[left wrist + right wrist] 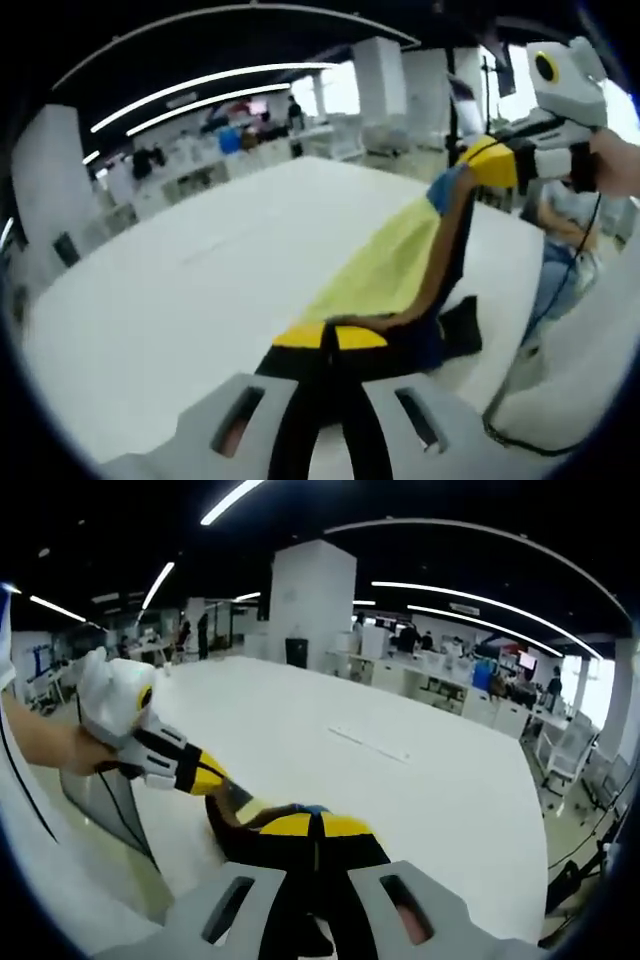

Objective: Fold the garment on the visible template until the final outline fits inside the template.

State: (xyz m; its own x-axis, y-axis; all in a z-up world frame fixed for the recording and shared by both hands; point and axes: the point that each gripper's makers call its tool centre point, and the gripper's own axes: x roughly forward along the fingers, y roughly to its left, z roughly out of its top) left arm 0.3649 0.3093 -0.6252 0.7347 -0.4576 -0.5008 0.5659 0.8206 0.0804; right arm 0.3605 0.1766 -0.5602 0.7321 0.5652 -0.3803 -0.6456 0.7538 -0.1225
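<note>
Between your two grippers the garment (400, 265) hangs lifted off the white table (180, 300), stretched into a long band. Your left gripper (330, 338) has its yellow-tipped jaws closed on one end of the cloth, low in the left gripper view, and your right gripper (490, 160) clamps the other end up by your hand (615, 160), its yellow tips pressed together on the fabric. The garment's long axis runs from one set of jaws to the other, rising away from the left gripper toward the right one, yellow-green face up with a dark edge and a blue patch at the far end. From the right gripper view, your right gripper (315, 825) pinches dark and yellow cloth (250, 820), which leads to the left gripper (205, 775). Beyond the table stand white pillars (310, 605) and desks with people.
</note>
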